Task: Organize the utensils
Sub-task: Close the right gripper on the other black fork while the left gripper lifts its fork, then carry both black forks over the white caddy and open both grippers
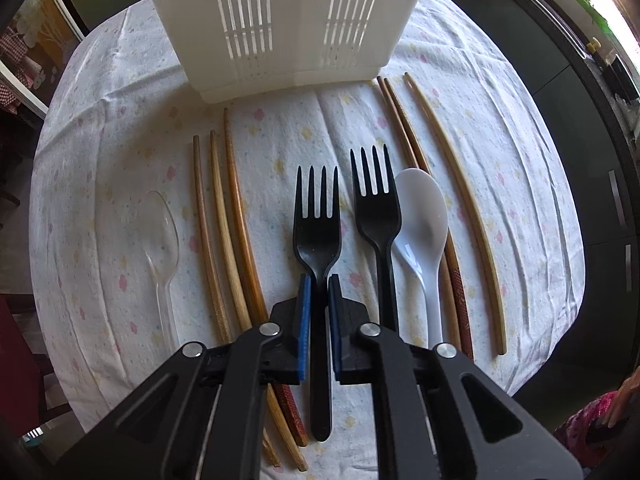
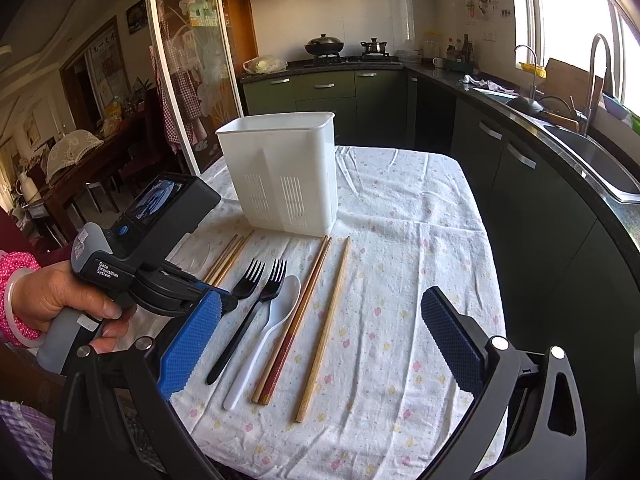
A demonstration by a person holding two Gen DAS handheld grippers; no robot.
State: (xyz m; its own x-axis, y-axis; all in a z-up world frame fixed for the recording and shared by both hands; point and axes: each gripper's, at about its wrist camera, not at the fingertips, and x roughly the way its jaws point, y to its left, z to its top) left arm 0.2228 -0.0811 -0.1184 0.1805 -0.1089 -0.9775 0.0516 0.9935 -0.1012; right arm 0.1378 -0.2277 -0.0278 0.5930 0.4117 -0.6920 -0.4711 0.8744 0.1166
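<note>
My left gripper (image 1: 319, 282) has its blue pads shut on the neck of a black fork (image 1: 317, 224) that lies on the floral tablecloth (image 1: 120, 128). A second black fork (image 1: 378, 208) and a white spoon (image 1: 422, 220) lie just right of it. A clear spoon (image 1: 162, 232) lies at the left. Three chopsticks (image 1: 224, 224) lie left of the held fork, three more chopsticks (image 1: 460, 208) to the right. The white slotted utensil holder (image 1: 288, 28) stands behind them. My right gripper (image 2: 320, 340) is open and empty, above the near part of the table. In its view the left gripper (image 2: 228, 302) holds the fork (image 2: 248, 280).
Dark kitchen cabinets (image 2: 520, 184) run close along the table's right side, with a sink (image 2: 592, 152) on top. A glass door (image 2: 188, 92) and a dining area lie to the left. The table's front edge (image 2: 320, 468) is near the right gripper.
</note>
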